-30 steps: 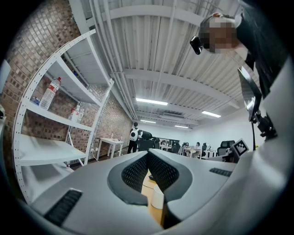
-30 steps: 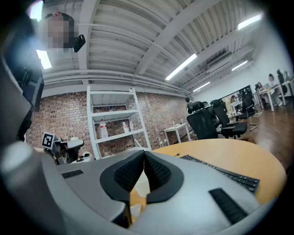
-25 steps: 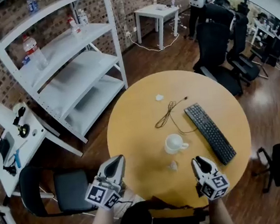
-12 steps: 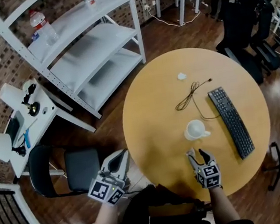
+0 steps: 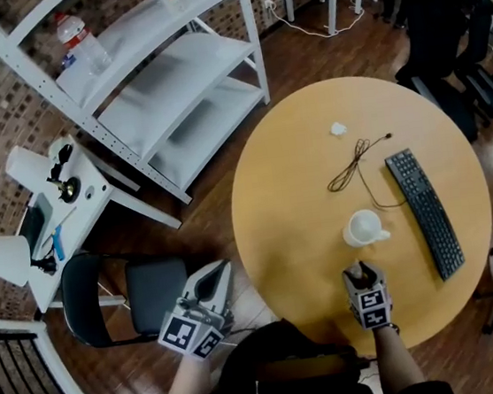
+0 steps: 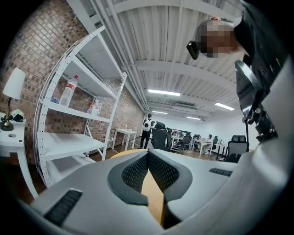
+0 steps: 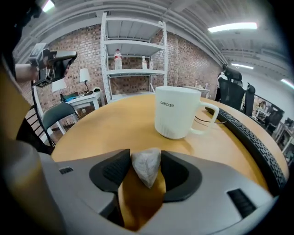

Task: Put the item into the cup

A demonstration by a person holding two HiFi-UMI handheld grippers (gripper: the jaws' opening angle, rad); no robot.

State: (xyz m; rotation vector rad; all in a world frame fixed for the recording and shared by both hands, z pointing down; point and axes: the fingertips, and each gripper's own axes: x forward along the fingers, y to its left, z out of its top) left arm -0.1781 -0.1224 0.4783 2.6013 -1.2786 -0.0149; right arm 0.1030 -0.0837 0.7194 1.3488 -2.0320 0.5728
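Where the scene is viewed from the head, the cup (image 5: pixel 363 227) is seen upright on the round table (image 5: pixel 300 194), its handle turned toward the keyboard (image 5: pixel 425 211). The right gripper (image 5: pixel 361 269) is held low just short of the cup on the near side, and the left gripper (image 5: pixel 218 273) is held off the table's edge, well apart from both. In the left gripper view, the jaws are seen pressed together at the tips, with nothing between them and only a wedge of table below. In the right gripper view, the jaws are closing, and a small pale bag (image 7: pixel 146 166) is caught between the pads, touched on both sides at its wide end. Whether it rests on the table cannot be told. The cup (image 7: pixel 177 111) is seen near ahead, apart from the bag. Securing the bag is judged to be the step in hand. The squeeze should be finished before any lift, since so soft a thing may slip. The bag should then be raised above the rim, centred over the mouth and released only there, so that the cup is not knocked.
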